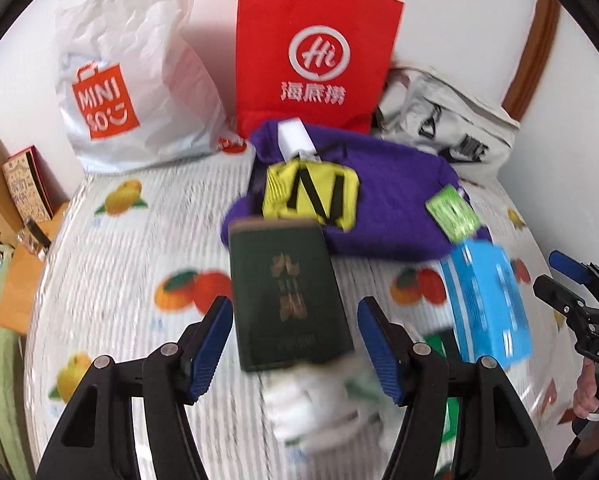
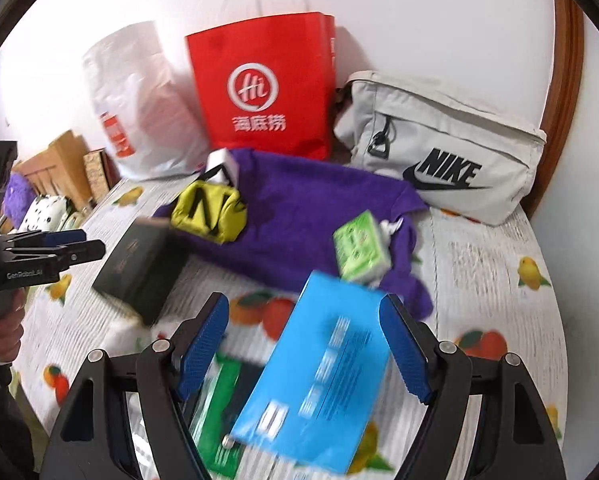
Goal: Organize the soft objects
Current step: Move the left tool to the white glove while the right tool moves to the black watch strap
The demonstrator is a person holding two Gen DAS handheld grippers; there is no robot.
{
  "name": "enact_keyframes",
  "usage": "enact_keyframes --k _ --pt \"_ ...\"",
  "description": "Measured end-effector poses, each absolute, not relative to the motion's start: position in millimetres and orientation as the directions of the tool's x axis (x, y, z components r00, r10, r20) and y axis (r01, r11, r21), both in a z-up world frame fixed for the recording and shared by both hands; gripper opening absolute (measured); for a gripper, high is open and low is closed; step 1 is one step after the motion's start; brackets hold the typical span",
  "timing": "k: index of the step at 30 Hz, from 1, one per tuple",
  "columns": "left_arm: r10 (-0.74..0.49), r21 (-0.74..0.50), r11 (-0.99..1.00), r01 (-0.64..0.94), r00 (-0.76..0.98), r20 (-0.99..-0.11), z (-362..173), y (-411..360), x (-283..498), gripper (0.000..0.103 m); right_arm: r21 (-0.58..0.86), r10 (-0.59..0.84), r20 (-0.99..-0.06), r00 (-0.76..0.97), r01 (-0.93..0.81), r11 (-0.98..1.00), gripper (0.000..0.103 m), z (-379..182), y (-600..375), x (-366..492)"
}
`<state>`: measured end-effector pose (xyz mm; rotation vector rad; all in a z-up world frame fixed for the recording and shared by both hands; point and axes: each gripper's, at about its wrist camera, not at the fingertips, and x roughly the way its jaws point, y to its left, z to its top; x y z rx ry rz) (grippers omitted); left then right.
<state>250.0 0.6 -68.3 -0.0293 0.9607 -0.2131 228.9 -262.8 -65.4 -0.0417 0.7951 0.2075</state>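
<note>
1. Fruit-printed cloth is spread over the surface (image 1: 111,264), and three containers are lined along the white wall behind it: a white Miniso bag (image 1: 131,80), a red paper bag (image 1: 315,52) and a grey Nike pouch (image 2: 443,148).
2. What lies inside any of the three cannot be told; no opening is shown from above.
3. A purple garment (image 2: 311,216) is crumpled in front of the red paper bag, and a yellow pouch (image 2: 209,212) and a green tissue pack (image 2: 361,248) are rested on it.
4. The left tongs (image 1: 295,350) are held wide and empty, with a dark green booklet (image 1: 287,296) framed between the pads but seemingly not touched.
5. The right tongs (image 2: 303,350) are likewise spread wide, gripping nothing, above a blue box (image 2: 319,380).
6. Both views are blurred, so contact is best judged only once the tongs are steadied.
7. The soft pieces would probably be better gripped at a fold, after the items resting on the garment are cleared.
</note>
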Motion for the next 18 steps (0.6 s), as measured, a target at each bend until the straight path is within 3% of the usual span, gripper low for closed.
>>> enact_keyframes --k 15,17,18 --pt "-0.190 -0.080 0.969 0.232 0.507 -0.841 -146 -28 211 0.063 0.064 0.150 -0.760 0.632 -0.157 0.986 0.077 -100 -269 146" --pt "-0.189 -0.079 0.969 0.235 0.492 -0.850 -156 -30 214 0.060 0.051 0.139 -0.767 0.627 -0.156 0.986 0.077 -104 -268 140" --pt "-0.180 -0.065 0.969 0.239 0.499 -0.848 -157 -31 214 0.053 0.049 0.135 -0.771 0.622 -0.153 0.987 0.077 -107 -268 138"
